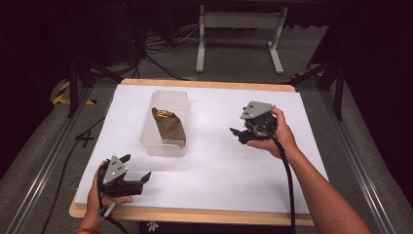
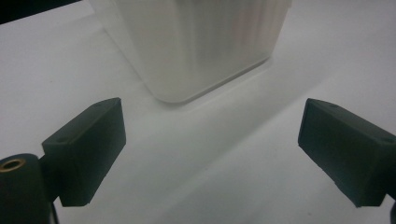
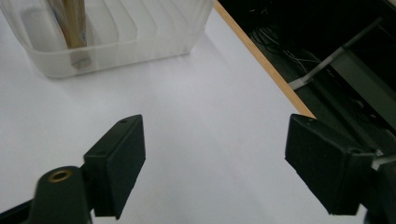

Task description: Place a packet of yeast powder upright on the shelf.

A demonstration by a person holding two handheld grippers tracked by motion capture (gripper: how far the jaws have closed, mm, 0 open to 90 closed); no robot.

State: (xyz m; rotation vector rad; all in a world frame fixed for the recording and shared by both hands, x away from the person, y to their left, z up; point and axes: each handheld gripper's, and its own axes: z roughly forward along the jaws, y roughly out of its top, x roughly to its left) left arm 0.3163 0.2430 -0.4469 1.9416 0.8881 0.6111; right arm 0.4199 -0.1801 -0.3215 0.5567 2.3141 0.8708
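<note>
A person's two hands each hold a black two-jaw hand-held gripper over a white-covered surface (image 1: 219,161) with a light wooden edge. No brand, label or writing can be read on anything in view.

The left hand-held gripper (image 1: 135,170), topped by a grey three-cornered plate, sits low at the near left corner of the surface with its jaws spread wide and nothing between them. Just ahead of its jaws and slightly to its right stands a translucent white ribbed plastic bin (image 1: 165,122); in the left gripper view the bin's near rounded corner (image 2: 201,46) looms straight ahead, apart from both jaws.

The right hand-held gripper (image 1: 238,135), also carrying a grey plate, is held above the surface on the right side, its jaws likewise spread and empty, pointing toward the bin. In the right gripper view the bin (image 3: 116,42) lies ahead and to the left of the jaws, well apart from them.

Inside the bin, a crumpled brown-and-gold foil packet (image 1: 170,126) leans upright against one wall; through the bin's wall it also shows in the right gripper view (image 3: 74,23).
</note>
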